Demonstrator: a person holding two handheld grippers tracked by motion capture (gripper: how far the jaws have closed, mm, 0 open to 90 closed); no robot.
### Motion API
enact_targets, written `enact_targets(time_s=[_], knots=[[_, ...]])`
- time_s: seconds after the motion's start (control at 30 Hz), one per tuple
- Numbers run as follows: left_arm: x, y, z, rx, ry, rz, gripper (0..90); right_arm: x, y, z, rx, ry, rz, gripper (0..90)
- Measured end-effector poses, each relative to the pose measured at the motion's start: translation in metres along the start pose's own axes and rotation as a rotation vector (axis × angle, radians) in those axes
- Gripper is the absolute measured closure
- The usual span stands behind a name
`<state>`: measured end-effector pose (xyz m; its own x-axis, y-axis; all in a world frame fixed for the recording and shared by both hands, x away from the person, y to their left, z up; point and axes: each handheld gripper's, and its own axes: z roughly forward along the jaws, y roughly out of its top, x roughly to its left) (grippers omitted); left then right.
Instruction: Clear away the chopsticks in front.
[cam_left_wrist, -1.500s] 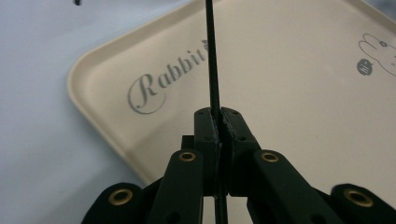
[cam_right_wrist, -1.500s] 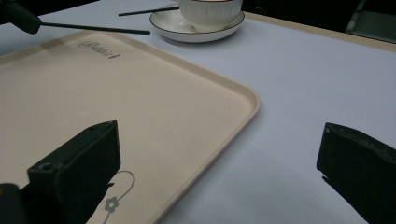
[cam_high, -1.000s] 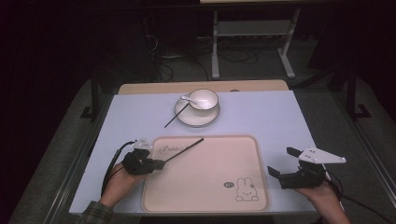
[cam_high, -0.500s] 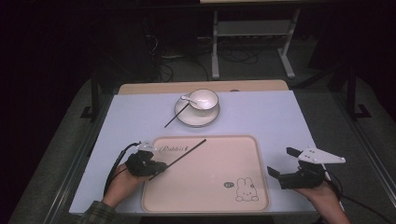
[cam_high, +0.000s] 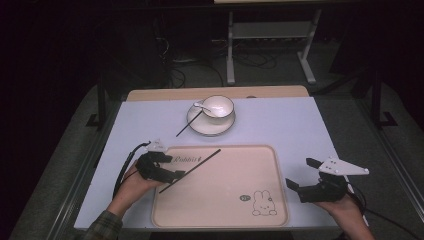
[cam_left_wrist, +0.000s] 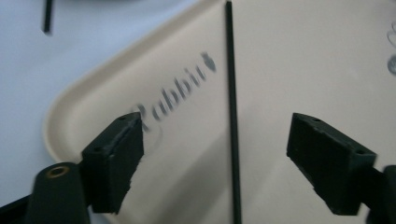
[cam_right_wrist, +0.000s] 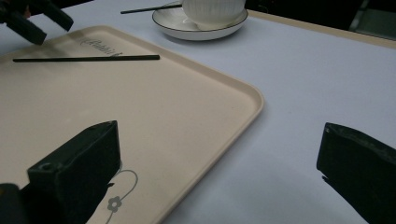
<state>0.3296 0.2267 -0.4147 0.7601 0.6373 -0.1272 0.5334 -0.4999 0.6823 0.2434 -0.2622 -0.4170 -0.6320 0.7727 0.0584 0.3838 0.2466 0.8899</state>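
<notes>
A thin black chopstick (cam_high: 200, 163) lies slanted across the left part of the cream rabbit-print tray (cam_high: 225, 147). My left gripper (cam_high: 176, 166) hovers over the chopstick's near end at the tray's left edge. Its jaws have just been opening and now stand apart on either side of the chopstick (cam_left_wrist: 231, 102) without pressing it. In the left gripper view my left gripper (cam_left_wrist: 215, 126) shows wide gaps on both sides of the stick. My right gripper (cam_high: 298, 172) rests open just right of the tray, with nothing between its jaws (cam_right_wrist: 219, 133).
A white bowl (cam_high: 218, 106) with a spoon (cam_high: 200, 106) stands on a saucer (cam_high: 212, 129) beyond the tray. A second black chopstick (cam_high: 187, 127) leans from the saucer onto the pale blue table (cam_high: 300, 125). Dark floor and a metal stand lie beyond the table's far edge.
The left gripper's jaws have spread apart and let go of the chopstick, which now lies on the tray. The right gripper has stayed still.
</notes>
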Motion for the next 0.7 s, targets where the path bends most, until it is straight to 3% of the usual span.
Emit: enact_targets(time_s=[0.5, 0.7], knots=[[0.039, 0.075, 0.023, -0.026, 0.034, 0.074, 13.1, -0.002, -0.001, -0.002, -0.004, -0.003, 0.008, 0.0], [0.052, 0.101, 0.038, -0.030, 0.049, 0.079, 13.8, -0.002, -0.001, -0.001, -0.005, 0.000, 0.007, 0.0]])
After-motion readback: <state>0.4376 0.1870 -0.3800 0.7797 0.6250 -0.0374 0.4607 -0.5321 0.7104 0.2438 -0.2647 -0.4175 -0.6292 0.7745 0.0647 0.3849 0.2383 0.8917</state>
